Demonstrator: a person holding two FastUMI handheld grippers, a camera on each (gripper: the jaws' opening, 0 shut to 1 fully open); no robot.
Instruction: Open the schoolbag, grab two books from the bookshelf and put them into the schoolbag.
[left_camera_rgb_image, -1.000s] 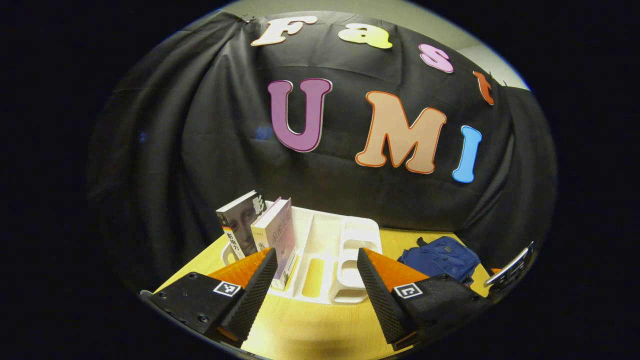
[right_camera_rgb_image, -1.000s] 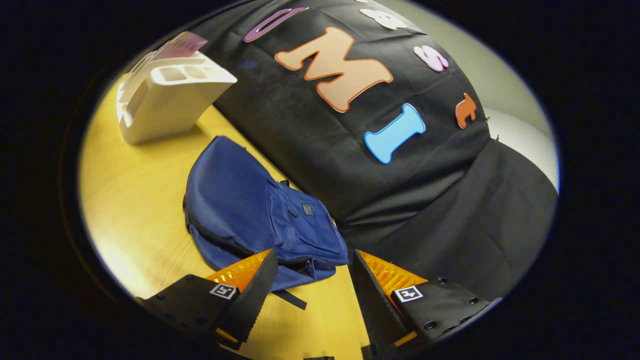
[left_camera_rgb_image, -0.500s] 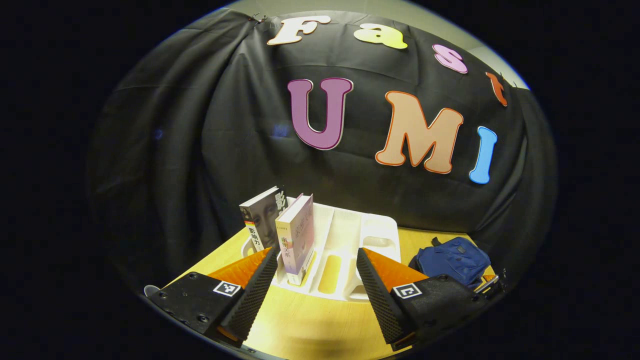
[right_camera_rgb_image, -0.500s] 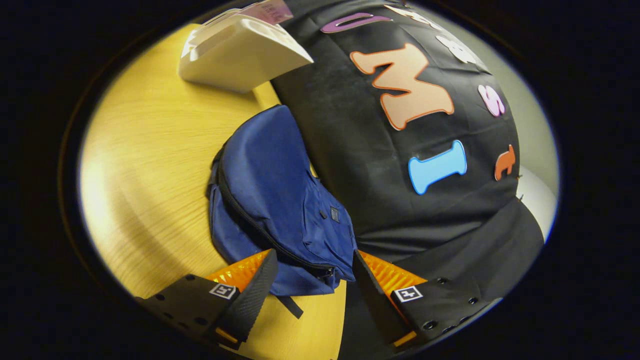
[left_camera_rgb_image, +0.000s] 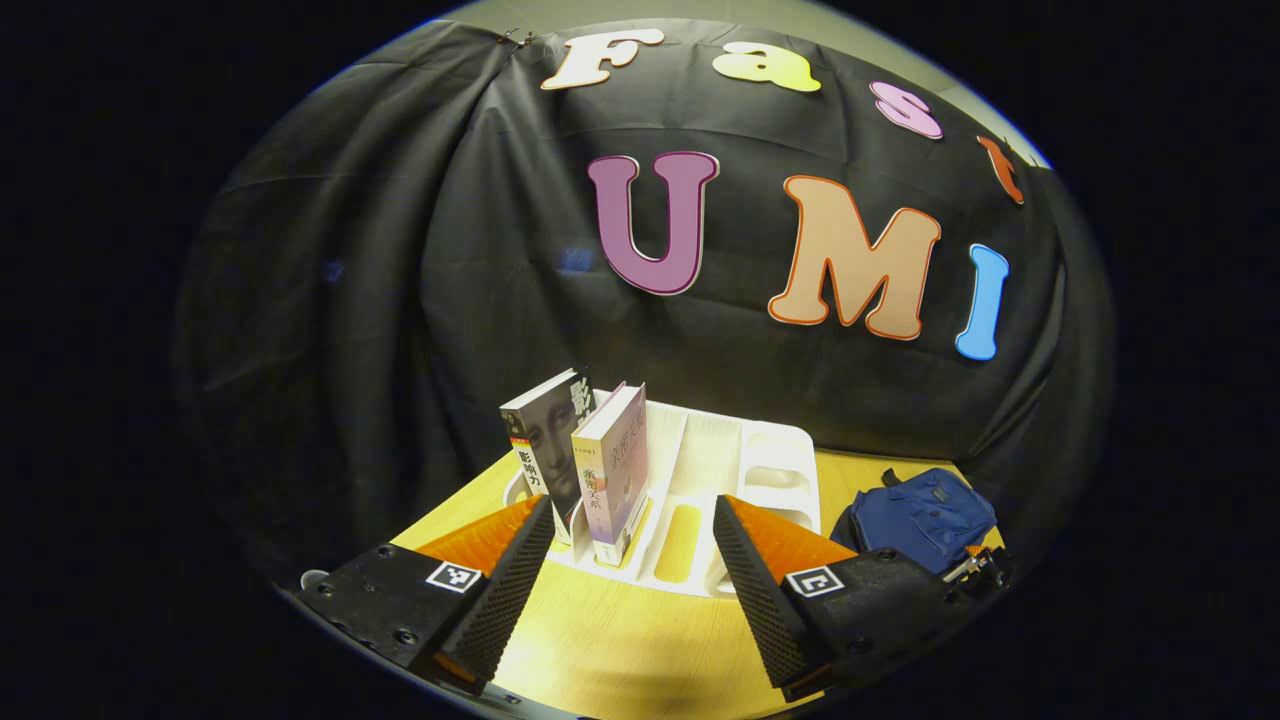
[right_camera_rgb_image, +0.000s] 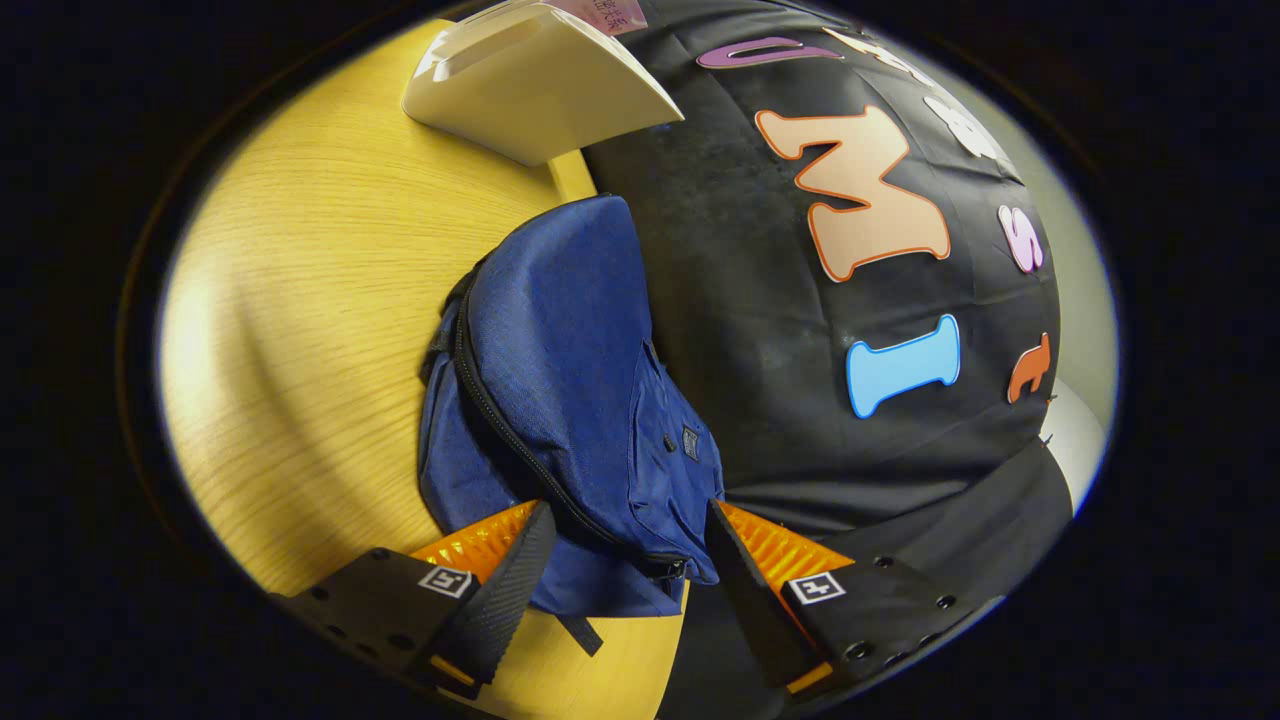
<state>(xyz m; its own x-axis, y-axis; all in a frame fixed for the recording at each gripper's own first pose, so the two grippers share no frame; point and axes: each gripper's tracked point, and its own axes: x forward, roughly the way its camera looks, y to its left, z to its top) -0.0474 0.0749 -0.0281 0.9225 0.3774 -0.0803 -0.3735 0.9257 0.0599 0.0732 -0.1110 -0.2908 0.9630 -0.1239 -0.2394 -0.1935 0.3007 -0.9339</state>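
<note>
The right gripper is spread wide, straddling the near end of the blue schoolbag, zip still closed. Best bet: get both fingers on the zip pull around 6 o'clock and tug along the track. The left gripper is wide and empty too. Count: one schoolbag, two books upright in one white bookshelf, dead ahead at 12 o'clock.

A wooden table with a pale yellow grain spreads beneath and ahead of the gripper. Beyond its far edge hangs 1 black cloth wall, draped in folds, with a plain pale wall behind it.
</note>
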